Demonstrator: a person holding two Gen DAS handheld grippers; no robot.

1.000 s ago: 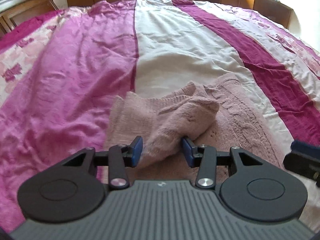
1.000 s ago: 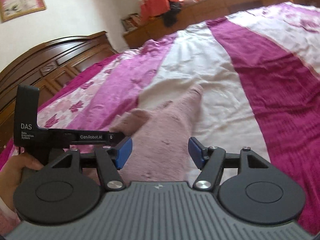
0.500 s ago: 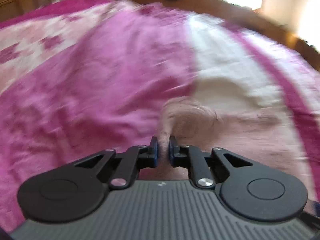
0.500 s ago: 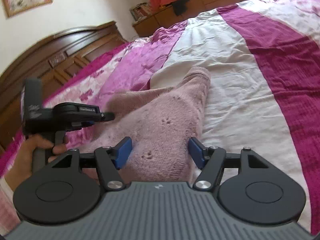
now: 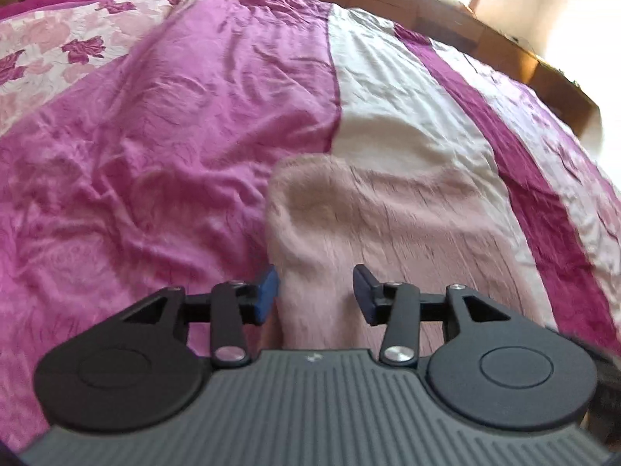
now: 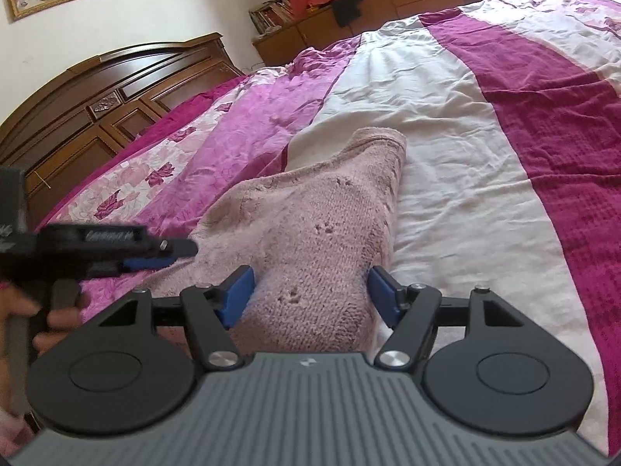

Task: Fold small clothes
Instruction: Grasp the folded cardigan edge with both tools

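A small dusty-pink knitted garment [image 6: 310, 225] lay part-folded near the front edge of a bed, resting across the seam where the bedspread [image 5: 155, 136] changed from a bright pink stripe on the left to a cream stripe on the right. In the right wrist view it formed a compact, roughly oblong bundle running away from the camera, with a rolled edge at its far end and a doubled layer along its right side. In the left wrist view its far left corner looked rounded and slightly raised rather than flat.

The left gripper [image 5: 315, 291] stood with its blue-padded jaws parted over the near left edge of the knit, clamping nothing; its left pad sat just beside the garment's edge. The right gripper [image 6: 310, 295] was likewise spread wide, the near end of the bundle lying between its pads without being pinched. A person's hand [image 6: 46, 310] on the left gripper's handle showed blurred at the left of the right wrist view.

Judging by the layers, at least one fold appeared to be done and the cloth set down. What seemingly remained was flattening the raised corner and perhaps one more fold to make a tidy packet. A wooden headboard [image 6: 97, 97] and a low cabinet [image 6: 388, 15] stood far beyond the bed.
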